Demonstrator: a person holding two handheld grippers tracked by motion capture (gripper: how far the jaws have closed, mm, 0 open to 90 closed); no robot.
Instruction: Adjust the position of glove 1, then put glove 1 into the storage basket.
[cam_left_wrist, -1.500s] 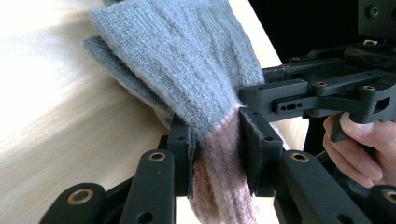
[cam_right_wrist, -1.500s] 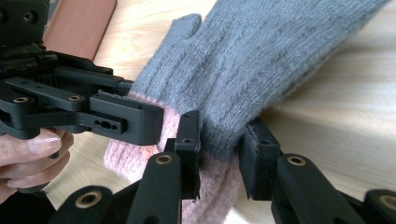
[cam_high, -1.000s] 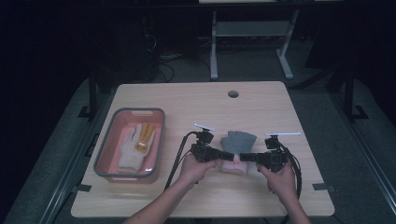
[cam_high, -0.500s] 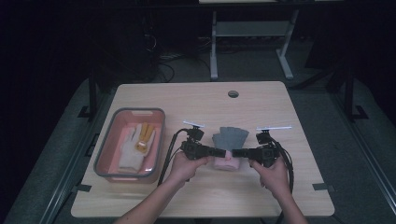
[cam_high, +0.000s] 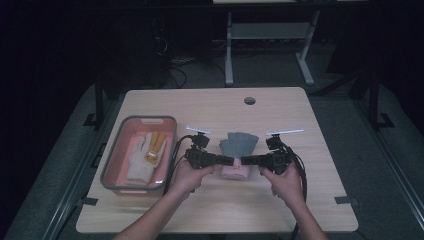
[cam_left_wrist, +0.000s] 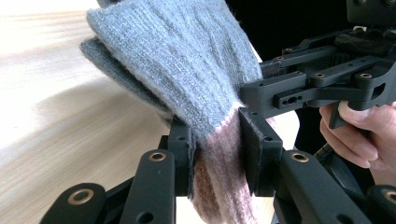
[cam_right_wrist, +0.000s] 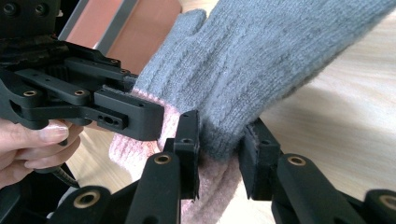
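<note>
A grey knit glove (cam_high: 239, 144) with a pink cuff (cam_high: 235, 171) is held just above the table's middle between both grippers. My left gripper (cam_high: 231, 161) is shut on the glove's left side where grey meets pink (cam_left_wrist: 217, 140). From the other side, my right gripper (cam_high: 244, 161) is shut on the same glove (cam_right_wrist: 219, 135). The glove's fingers point away from me. In the left gripper view the right gripper's black frame (cam_left_wrist: 322, 86) and a hand (cam_left_wrist: 359, 126) show at right; the right gripper view has the left gripper (cam_right_wrist: 84, 100) at left.
A pink-lined grey bin (cam_high: 120, 150) stands at the table's left, holding a white glove (cam_high: 139, 160) and a yellow item (cam_high: 156, 147). A round cable hole (cam_high: 249, 100) sits near the far edge. Bare wood lies in front of and right of the hands.
Both grippers with the glove have shifted left and slightly away from me over the last second. Their hold on the glove looks unchanged.
</note>
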